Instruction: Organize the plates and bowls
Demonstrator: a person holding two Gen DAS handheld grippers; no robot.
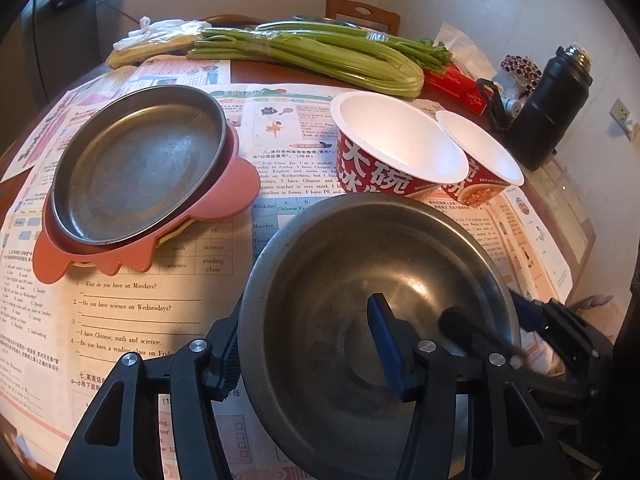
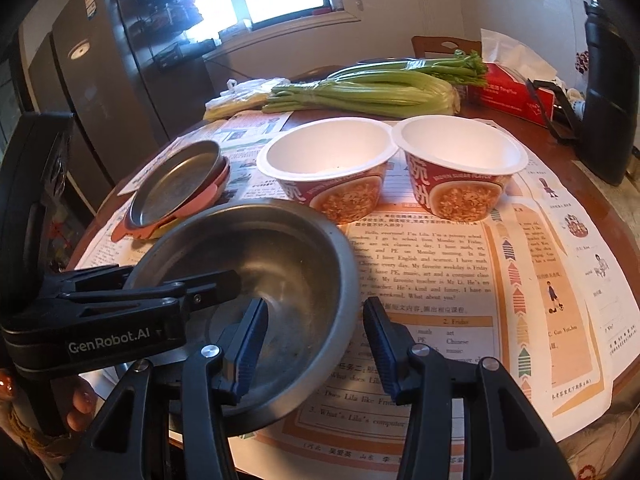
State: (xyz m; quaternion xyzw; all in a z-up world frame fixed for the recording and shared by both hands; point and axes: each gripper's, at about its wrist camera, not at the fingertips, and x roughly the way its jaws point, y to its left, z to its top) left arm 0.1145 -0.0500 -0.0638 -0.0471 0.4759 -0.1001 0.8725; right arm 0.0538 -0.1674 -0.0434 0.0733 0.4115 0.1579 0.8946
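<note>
A steel bowl (image 1: 360, 280) sits on the paper-covered table close to me; it also shows in the right wrist view (image 2: 280, 256). My left gripper (image 1: 308, 344) is open and straddles the bowl's near-left rim, one finger outside, one inside. My right gripper (image 2: 316, 340) is open and straddles the bowl's right rim, left finger inside. A steel plate (image 1: 136, 164) rests on a pink plate (image 1: 236, 188) at the left, also in the right wrist view (image 2: 176, 186). Two empty red paper bowls (image 2: 328, 160) (image 2: 460, 160) stand side by side behind.
Celery stalks (image 1: 312, 52) and a plastic bag (image 1: 160, 36) lie at the back. A red tissue box (image 2: 508, 92) and a black flask (image 1: 548, 108) stand at the right. Printed sheets (image 2: 440, 280) cover the round table. A chair back (image 1: 362, 14) is behind.
</note>
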